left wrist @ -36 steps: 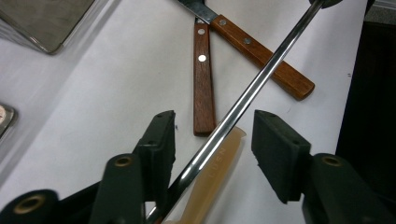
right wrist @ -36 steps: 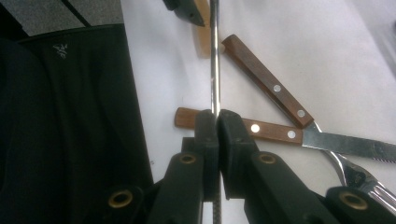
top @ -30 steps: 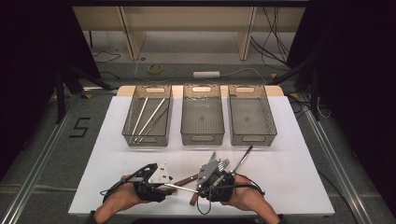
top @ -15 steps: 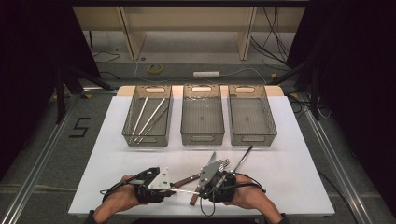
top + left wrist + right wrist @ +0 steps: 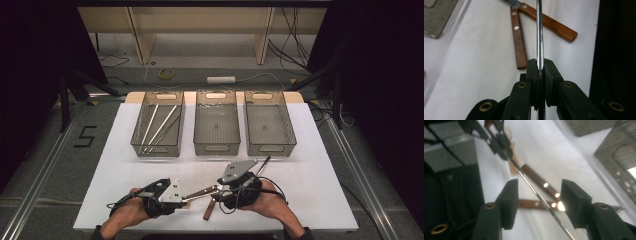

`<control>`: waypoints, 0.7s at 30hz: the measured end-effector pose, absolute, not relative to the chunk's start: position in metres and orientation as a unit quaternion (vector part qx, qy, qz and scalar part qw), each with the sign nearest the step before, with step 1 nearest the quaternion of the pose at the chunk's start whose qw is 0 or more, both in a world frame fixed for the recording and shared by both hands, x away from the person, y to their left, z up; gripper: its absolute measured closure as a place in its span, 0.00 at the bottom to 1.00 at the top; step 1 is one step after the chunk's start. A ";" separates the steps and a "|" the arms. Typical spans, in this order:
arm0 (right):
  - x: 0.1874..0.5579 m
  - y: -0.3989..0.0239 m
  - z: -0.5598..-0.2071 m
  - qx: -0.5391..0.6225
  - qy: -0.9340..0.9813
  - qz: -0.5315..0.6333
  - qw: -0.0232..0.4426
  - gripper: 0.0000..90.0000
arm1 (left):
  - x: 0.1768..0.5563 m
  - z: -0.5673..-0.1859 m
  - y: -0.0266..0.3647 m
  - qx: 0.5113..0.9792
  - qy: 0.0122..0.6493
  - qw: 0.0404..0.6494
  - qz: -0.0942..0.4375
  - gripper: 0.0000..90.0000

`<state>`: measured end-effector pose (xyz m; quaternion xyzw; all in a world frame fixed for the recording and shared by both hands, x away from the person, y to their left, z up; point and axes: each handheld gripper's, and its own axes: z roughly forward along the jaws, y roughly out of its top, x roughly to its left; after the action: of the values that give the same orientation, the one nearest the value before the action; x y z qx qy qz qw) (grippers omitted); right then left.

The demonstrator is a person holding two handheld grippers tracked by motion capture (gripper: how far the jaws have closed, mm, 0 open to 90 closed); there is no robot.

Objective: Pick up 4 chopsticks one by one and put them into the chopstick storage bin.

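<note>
The left gripper (image 5: 539,65) pinches a thin metal rod (image 5: 539,32); the right gripper (image 5: 539,197) stands spread around that rod.

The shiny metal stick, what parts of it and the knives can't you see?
- Rod: left gripper view, top edge cuts it off.
- Rod's far end: right gripper view, bottom edge cuts it off.
- Knife blades: left gripper view, top edge cuts them off.
- Rod in the high view: too thin, right gripper covers it.

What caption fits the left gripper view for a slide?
Left gripper shut on a thin metal rod, above two wooden-handled knives lying on the white table.
</note>
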<state>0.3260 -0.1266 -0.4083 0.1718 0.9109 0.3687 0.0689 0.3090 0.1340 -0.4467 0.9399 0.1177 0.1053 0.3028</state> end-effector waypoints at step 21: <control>0.326 -0.152 -0.409 0.274 0.846 0.438 0.128 0.38 | 0.327 -0.439 0.157 0.893 0.266 0.334 0.145 0.93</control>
<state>0.3261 -0.1524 -0.4088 0.2742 0.8465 0.4381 0.1280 0.3274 0.1566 -0.4386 0.8926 0.2662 0.1452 0.3337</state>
